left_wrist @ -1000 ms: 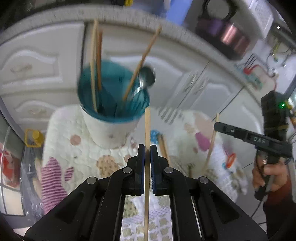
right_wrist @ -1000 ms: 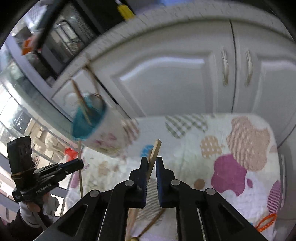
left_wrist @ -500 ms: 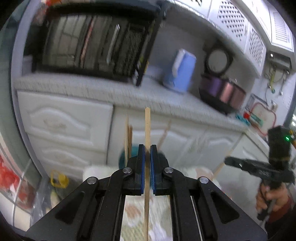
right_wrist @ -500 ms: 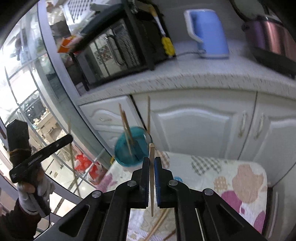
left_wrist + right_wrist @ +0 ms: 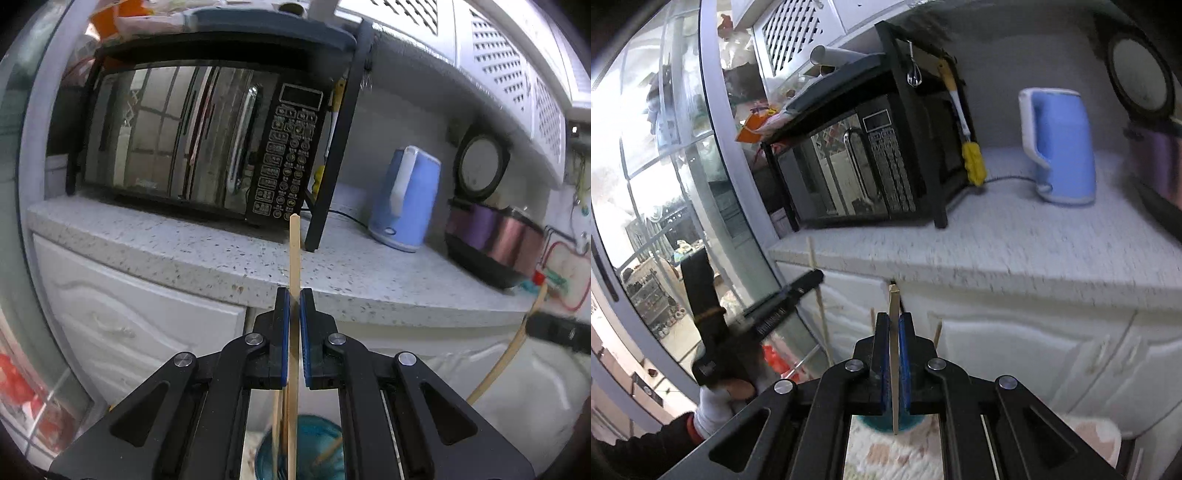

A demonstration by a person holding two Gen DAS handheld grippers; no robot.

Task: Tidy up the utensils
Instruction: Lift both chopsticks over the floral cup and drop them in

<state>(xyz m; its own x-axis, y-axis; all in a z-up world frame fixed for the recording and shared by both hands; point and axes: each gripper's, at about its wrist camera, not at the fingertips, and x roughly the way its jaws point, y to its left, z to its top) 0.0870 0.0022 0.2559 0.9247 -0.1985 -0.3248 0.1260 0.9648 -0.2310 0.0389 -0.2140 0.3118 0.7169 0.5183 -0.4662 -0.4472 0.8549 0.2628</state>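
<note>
My left gripper [image 5: 291, 295] is shut on a wooden chopstick [image 5: 294, 258] held upright, its lower end over the teal cup [image 5: 310, 446] just below, which holds other chopsticks. My right gripper [image 5: 894, 319] is shut on another wooden chopstick [image 5: 894, 332], also upright, its lower tip above the teal cup [image 5: 875, 424] seen between the jaws. The left gripper [image 5: 783, 306] with its chopstick shows at the left of the right wrist view; the right gripper [image 5: 554, 328] shows at the right edge of the left wrist view.
A counter [image 5: 221, 254] carries a black microwave [image 5: 192, 140], a blue kettle [image 5: 406, 199] and a rice cooker [image 5: 491, 240]. White cabinet doors [image 5: 1015, 350] stand behind the cup. A patterned mat [image 5: 894, 458] lies under the cup. A glass door [image 5: 665, 184] is at left.
Both grippers have tilted upward from looking down at the mat and cup to facing the counter and microwave, each still holding its chopstick, now upright over the cup.
</note>
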